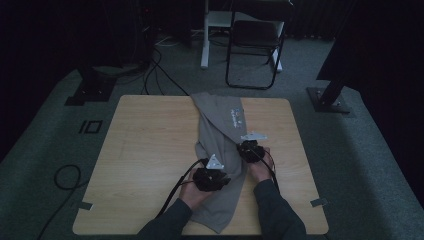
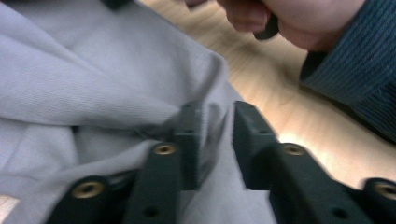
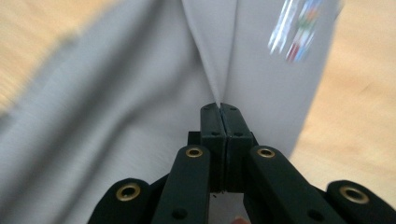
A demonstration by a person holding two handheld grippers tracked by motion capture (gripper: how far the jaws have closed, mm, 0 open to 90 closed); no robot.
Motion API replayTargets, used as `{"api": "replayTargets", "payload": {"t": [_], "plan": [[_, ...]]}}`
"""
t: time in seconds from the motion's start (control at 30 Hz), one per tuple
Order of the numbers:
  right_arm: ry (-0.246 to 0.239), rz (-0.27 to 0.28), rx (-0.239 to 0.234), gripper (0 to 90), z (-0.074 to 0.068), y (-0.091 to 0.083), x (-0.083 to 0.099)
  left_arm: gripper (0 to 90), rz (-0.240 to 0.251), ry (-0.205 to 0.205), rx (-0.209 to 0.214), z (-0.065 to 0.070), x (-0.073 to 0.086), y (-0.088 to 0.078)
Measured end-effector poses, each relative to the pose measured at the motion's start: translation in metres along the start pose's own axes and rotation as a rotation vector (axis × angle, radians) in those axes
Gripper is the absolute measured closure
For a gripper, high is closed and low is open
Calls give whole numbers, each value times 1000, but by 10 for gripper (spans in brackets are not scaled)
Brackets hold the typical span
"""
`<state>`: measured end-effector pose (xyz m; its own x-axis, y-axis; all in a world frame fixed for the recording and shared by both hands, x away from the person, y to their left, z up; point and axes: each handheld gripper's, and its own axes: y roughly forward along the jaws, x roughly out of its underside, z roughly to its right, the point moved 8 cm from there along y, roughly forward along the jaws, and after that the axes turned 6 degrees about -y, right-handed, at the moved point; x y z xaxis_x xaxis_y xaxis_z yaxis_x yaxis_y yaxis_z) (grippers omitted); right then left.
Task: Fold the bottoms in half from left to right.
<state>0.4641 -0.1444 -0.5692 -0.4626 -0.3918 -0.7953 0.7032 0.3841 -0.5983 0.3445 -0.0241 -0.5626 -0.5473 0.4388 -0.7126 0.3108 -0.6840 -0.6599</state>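
A grey garment (image 1: 220, 120) lies in a long crumpled strip across the wooden table (image 1: 150, 150), from the far edge to the near edge. It bears a small printed mark (image 1: 236, 116) (image 3: 294, 28). My right gripper (image 1: 250, 145) (image 3: 220, 108) is shut on a raised fold of the garment (image 3: 116, 93), which runs up from the pinched jaws as a crease. My left gripper (image 1: 212, 172) (image 2: 217, 116) sits lower on the strip with its jaws apart. Grey cloth (image 2: 93, 70) lies loosely between and around them. The person's other hand (image 2: 289, 18) and dark sleeve (image 2: 355, 60) are close by.
Bare table top stretches left of the garment, and a narrower bare strip (image 1: 287, 150) lies to its right. Beyond the table stand a folding chair (image 1: 255, 45), a white post (image 1: 205, 35) and two black stand bases (image 1: 90, 87) (image 1: 327, 100). Cables (image 1: 65, 177) trail on the grey carpet.
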Motion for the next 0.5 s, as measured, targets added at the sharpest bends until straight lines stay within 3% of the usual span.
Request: {"api": "replayTargets", "payload": {"t": [0.07, 0.1, 0.3, 0.43, 0.5], "plan": [[13, 38, 30, 900, 7, -12, -4, 624, 9, -9, 1, -5, -2, -9], [20, 32, 42, 900, 10, -13, -2, 607, 14, -15, -2, -9, -4, -13], [63, -113, 48, 873, 26, 9, 40, 593, 80, -132, 15, -39, -8, -39], [50, -129, 58, 732, 26, 8, 40, 593, 125, -175, -41, -62, -15, -49], [48, -122, 74, 661, 26, 4, 37, 594, 119, -178, -87, -74, -18, -46]]}}
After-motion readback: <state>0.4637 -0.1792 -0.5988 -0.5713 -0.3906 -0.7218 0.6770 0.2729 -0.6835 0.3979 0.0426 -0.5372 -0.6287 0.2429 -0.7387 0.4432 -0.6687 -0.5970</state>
